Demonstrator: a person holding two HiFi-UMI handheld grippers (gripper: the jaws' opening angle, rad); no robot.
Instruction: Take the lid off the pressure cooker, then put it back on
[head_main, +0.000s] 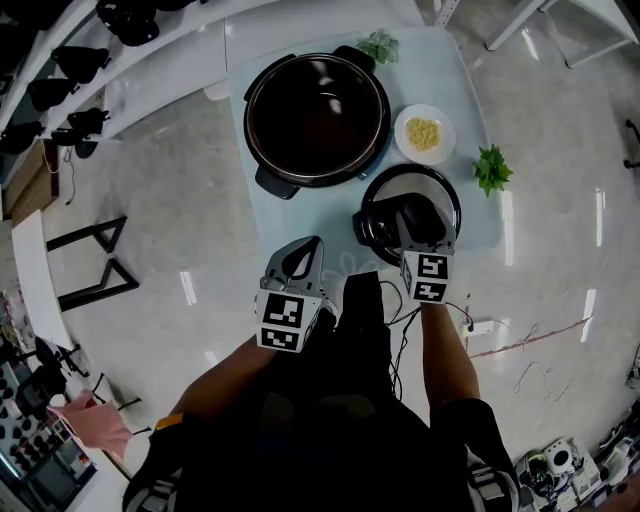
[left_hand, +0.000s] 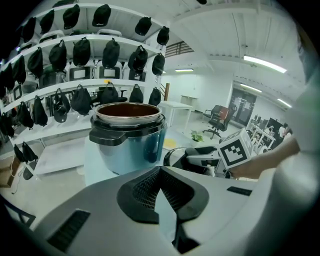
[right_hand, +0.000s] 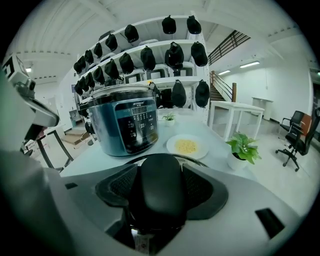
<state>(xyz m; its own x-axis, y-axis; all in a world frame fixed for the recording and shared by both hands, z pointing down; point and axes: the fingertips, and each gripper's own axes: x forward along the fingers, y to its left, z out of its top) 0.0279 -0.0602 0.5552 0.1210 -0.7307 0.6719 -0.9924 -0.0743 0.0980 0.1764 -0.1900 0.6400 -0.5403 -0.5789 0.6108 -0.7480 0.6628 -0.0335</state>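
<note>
Lid (head_main: 388, 205) off, lying on table (head_main: 472, 90), near edge. Right gripper (head_main: 421, 228) clamped on lid handle (right_hand: 161, 185) (long axis runs straight away between jaws). Left gripper (head_main: 303, 250) closed, empty, short of table. Open cooker (head_main: 316, 120) lies forward-left of lid, so right arm carries.

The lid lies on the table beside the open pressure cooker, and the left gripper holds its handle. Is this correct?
No: the right gripper holds the handle, not the left gripper; the right gripper view shows its fingers closed on it. The lid does lie on the table beside the open pressure cooker.
</note>
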